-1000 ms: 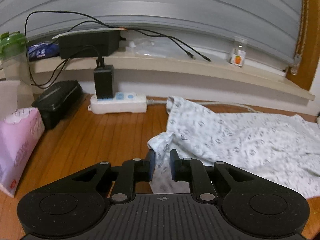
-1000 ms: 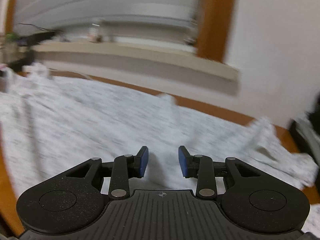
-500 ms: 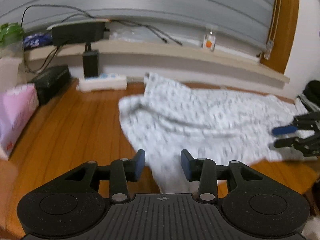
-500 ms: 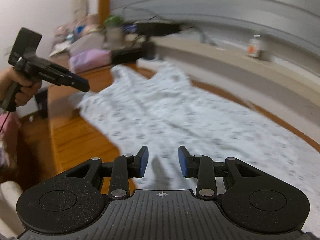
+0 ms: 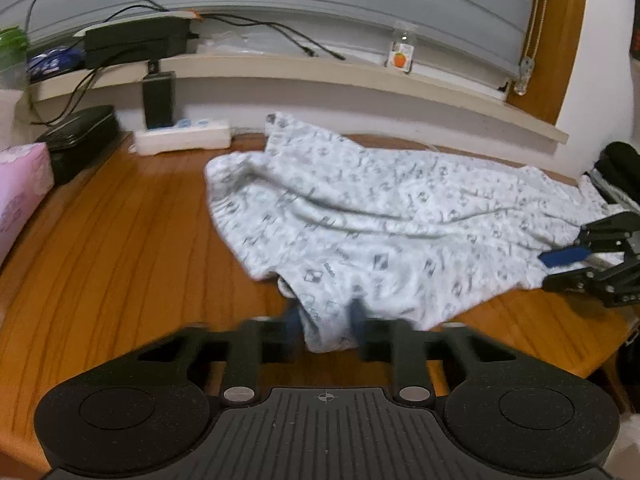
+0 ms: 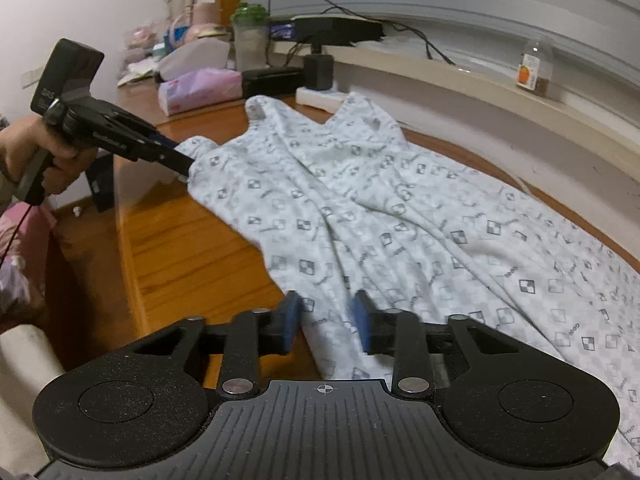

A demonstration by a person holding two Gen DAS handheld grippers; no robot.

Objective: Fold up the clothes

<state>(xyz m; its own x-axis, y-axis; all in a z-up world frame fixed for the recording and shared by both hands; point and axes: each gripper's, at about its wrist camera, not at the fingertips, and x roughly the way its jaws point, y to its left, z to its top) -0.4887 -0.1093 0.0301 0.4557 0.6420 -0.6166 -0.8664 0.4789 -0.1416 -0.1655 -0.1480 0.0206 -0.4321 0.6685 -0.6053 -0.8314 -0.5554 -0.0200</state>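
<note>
A white garment with a grey checker print (image 5: 400, 216) lies spread on the wooden table (image 5: 120, 248), and the right wrist view shows it (image 6: 400, 200) running away to the shelf. My left gripper (image 5: 324, 320) is at its near edge. The fingers are blurred and drawn in on a bunched fold that fills the gap. In the right wrist view the left gripper (image 6: 182, 164), held by a hand (image 6: 24, 152), has its tip on the garment's corner. My right gripper (image 6: 326, 320) is open low over the garment's near hem. It shows in the left wrist view as the right gripper (image 5: 548, 270), fingers apart.
A white power strip (image 5: 184, 136), a black case (image 5: 80, 136) and a pink tissue pack (image 5: 20, 184) sit at the back left. The wall shelf holds a black box with cables (image 5: 136, 40) and a small bottle (image 5: 402, 54). Dark items (image 5: 620, 168) lie at far right.
My left gripper let go of the far sleeve corner, pulled back and opened, then narrowed onto a fold at the near edge. My right gripper swung left and stayed open.
</note>
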